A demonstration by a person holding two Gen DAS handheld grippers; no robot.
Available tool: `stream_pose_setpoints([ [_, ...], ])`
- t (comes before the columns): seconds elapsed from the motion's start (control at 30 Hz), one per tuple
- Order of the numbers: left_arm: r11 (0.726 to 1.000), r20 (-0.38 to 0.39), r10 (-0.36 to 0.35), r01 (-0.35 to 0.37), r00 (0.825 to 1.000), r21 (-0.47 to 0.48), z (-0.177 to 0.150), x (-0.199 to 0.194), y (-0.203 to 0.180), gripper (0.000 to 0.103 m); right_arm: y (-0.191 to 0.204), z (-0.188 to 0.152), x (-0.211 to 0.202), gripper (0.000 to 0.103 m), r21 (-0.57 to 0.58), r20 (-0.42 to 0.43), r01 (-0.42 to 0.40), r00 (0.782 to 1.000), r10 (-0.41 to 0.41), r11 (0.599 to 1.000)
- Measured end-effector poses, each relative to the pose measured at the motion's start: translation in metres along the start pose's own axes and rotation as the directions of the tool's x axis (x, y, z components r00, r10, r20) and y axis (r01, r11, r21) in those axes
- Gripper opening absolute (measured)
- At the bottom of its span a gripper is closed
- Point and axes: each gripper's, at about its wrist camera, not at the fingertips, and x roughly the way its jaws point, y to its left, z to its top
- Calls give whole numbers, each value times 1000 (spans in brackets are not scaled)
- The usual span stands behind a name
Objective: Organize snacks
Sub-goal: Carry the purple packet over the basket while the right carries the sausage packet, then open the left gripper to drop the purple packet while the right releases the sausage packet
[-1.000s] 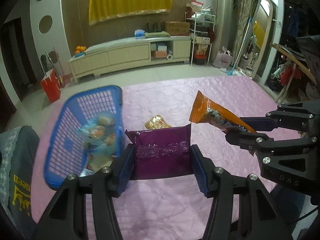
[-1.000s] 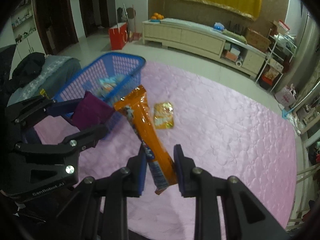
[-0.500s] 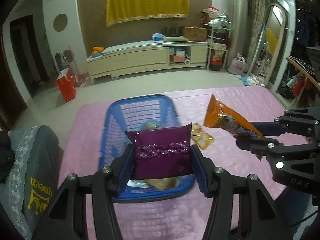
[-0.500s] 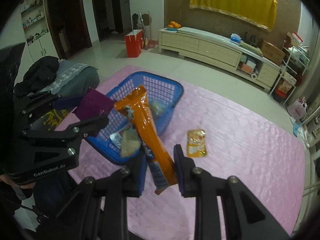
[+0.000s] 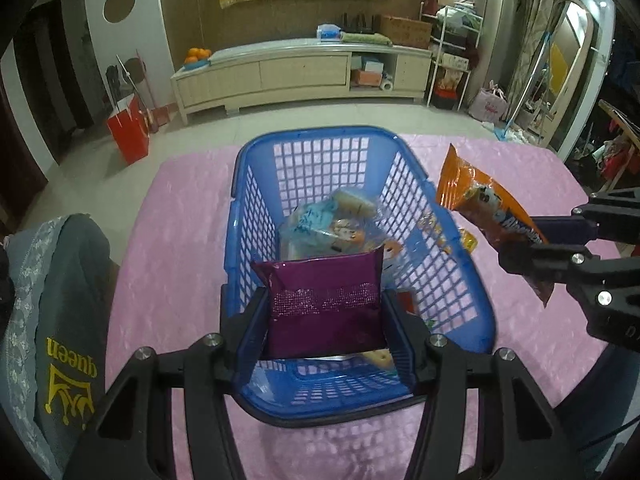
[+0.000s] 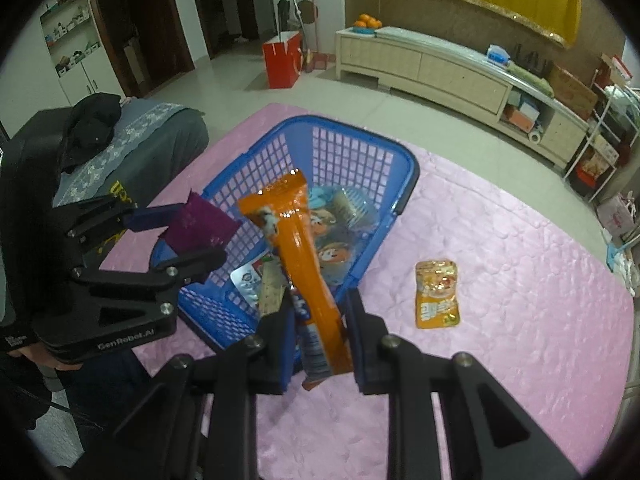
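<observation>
A blue plastic basket (image 5: 240,184) stands on the pink table and holds several snack bags, among them a clear blue-printed one (image 5: 332,224). My left gripper (image 5: 324,304) is shut on a purple packet (image 5: 320,280), held upright over the basket's near end. To the right, my right gripper (image 6: 320,312) grips a long orange packet (image 6: 300,240). Its jaws are closing a little on it, and the packet's top leans over the basket's (image 6: 404,184) near corner. A small orange pouch (image 6: 436,294) lies flat on the cloth right of the basket.
A grey chair cover with "queen" lettering (image 5: 52,300) stands at the table's left edge. Beyond the table are bare floor, a red bag (image 5: 128,136) and a long cream cabinet (image 5: 304,72). Pink cloth (image 6: 520,320) shows right of the basket.
Both grippers have swung left with their packets. The basket has come from the left side to straight under the purple packet, and the orange packet now hangs over the basket.
</observation>
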Motion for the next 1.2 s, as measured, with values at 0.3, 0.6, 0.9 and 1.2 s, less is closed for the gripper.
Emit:
stream_pose_setpoints([
  [0.3, 1000, -8, 14, -14, 1000, 27, -2, 9, 1, 71, 8, -4, 3, 27, -17, -9, 6, 1000, -6, 1000],
  [0.6, 1000, 25, 23, -23, 999, -4, -7, -19, 8, 84, 17, -8, -23, 27, -27, 30, 15, 999, -14, 1000],
  [0.9, 999, 70, 34, -33, 997, -20, -9, -55, 18, 84, 34, 8, -23, 27, -50, 49, -4, 999, 7, 999],
  [1.2, 997, 91, 40, -34, 995, -68, -13, -52, 42, 84, 53, 20, 10, 27, -110, 3, 24, 1000, -24, 994],
])
